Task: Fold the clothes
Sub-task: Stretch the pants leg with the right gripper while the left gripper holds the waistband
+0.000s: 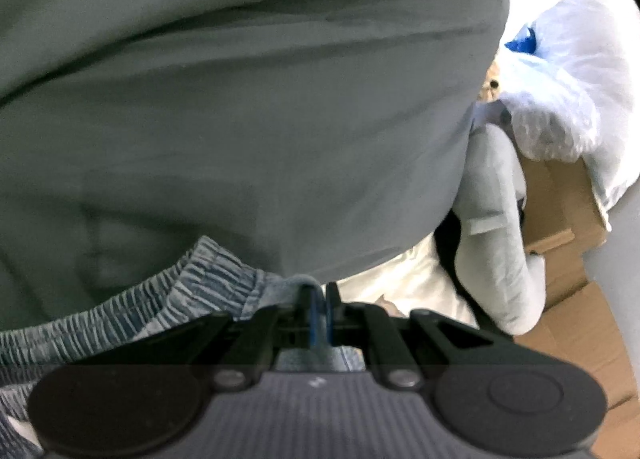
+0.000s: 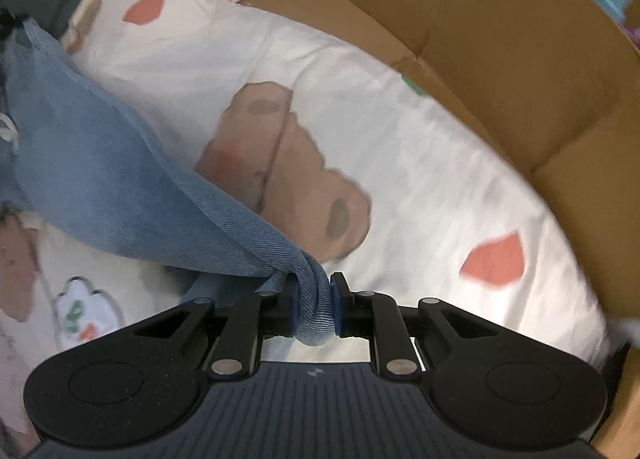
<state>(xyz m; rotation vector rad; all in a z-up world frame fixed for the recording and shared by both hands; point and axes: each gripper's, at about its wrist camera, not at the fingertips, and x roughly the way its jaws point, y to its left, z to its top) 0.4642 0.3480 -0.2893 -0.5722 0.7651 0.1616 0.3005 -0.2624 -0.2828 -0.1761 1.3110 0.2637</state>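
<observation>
1. Right gripper (image 2: pixel 314 305): jaws clenched on a bunched corner of the blue denim garment (image 2: pixel 100 163). The cloth fills the gap between the pads and pokes out just behind them.
2. Blue denim garment, lie: from the right jaws it runs away to the far left as one long taut band. Its long axis is therefore diagonal, near-centre to far-left. The far end leaves the picture at the left edge.
3. Left gripper (image 1: pixel 318 299): jaws nearly closed, with a thin edge of blue-grey cloth seeming to sit between the blue pads. The grip itself is blurred, so it reads as a pinch rather than a sure hold.
4. Ribbed elastic waistband (image 1: pixel 132 307): blue-and-white, lying just left of the left jaws and touching them. Judged to be the other end of the same garment, which would put the cloth stretched between both hands.
5. Person's grey-green top (image 1: pixel 240 99): fills the far view of the left camera.
6. Printed white sheet (image 2: pixel 400 179): lies under the denim, bearing brown and orange shapes.
7. Cardboard box (image 2: pixel 520 59): its wall rises at the far right, touching the sheet; contents not visible.
8. White plastic bag (image 1: pixel 560 79): rests on cardboard at the right; contents cannot be told.
</observation>
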